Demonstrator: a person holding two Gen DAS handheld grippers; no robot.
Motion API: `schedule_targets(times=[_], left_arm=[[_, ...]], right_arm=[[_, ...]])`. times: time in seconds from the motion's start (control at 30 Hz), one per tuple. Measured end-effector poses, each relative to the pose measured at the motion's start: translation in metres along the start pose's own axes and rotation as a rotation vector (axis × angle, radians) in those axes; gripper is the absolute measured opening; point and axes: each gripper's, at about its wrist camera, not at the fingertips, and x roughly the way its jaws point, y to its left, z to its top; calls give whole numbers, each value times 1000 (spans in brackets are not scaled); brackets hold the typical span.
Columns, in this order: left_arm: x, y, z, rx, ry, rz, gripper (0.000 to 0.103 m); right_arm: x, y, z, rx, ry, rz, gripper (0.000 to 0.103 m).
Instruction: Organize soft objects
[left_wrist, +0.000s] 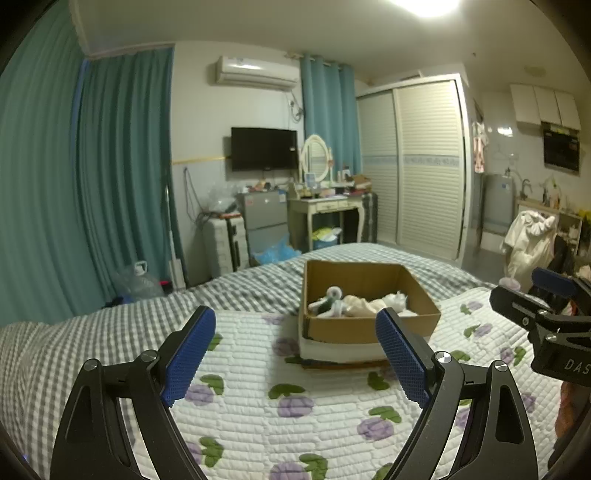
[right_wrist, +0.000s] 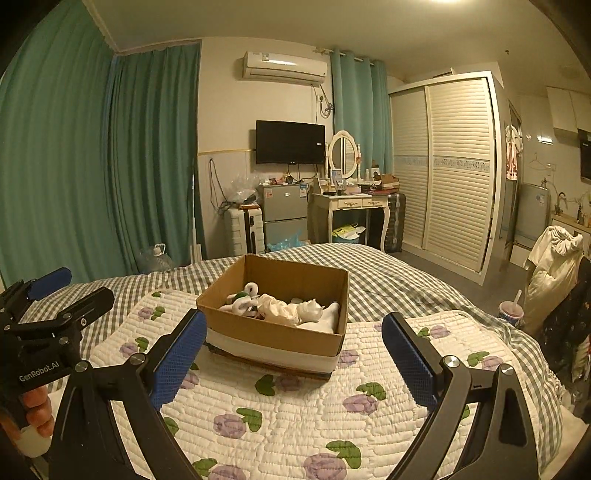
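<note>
1. Bedroom: our quilt covers the bed.
2. Soft toys sit in the box, centre, beyond us, kept together.
3. Left gripper and right gripper: jaws open, empty, near the box.

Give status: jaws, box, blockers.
Left gripper and right gripper open, empty. Cardboard box on quilt, soft items inside. Nothing in the way.

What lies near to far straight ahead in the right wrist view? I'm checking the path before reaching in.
Right gripper, open and empty → floral quilt → cardboard box of soft items → checked bedspread → small fridge → wall TV.
</note>
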Motion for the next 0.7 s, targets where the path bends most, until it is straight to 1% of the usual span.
schedule_targets(times=[0.7], left_arm=[[1,-3,-2,-2,8,0,90]], right_arm=[[1,6,-3,-7,1,3,96]])
